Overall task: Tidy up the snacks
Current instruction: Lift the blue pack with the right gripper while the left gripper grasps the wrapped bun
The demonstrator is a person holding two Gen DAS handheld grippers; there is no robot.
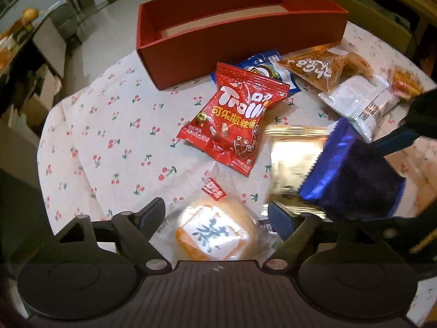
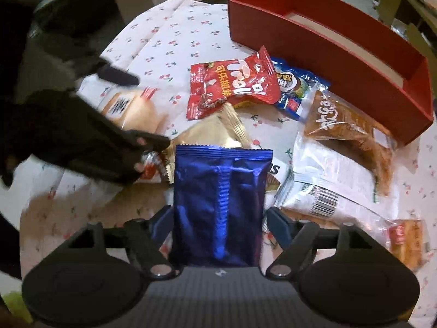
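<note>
**Both grippers low over a table of loose snacks**

Through my right wrist camera, the right gripper (image 2: 220,225) has its jaws parted around a shiny blue foil packet (image 2: 221,205). The left finger sits at the packet's edge and a narrow gap shows at the right finger; I cannot tell whether the pads press on it.

Through my left wrist camera, the left gripper (image 1: 217,216) stands about half open over a clear-wrapped cake (image 1: 213,232) printed with a blue character. The cake lies between the fingers with space on both sides, so nothing is held.

I place everything else from the red Trolli gummy bag (image 1: 235,117), which lies flat near the middle of the cherry-print tablecloth (image 1: 109,125). The cake is just on the near side of it. A gold foil packet (image 1: 295,158) lies beside it to the right, partly under the blue packet. A blue snack pouch (image 1: 262,67) is tucked under its far edge. To its far right lie an orange-brown wrapped pastry (image 1: 319,68) and a white wrapper with a barcode (image 1: 357,98). Beyond it stands the open red box (image 1: 218,49); what I can see of its inside holds no snacks.
</note>
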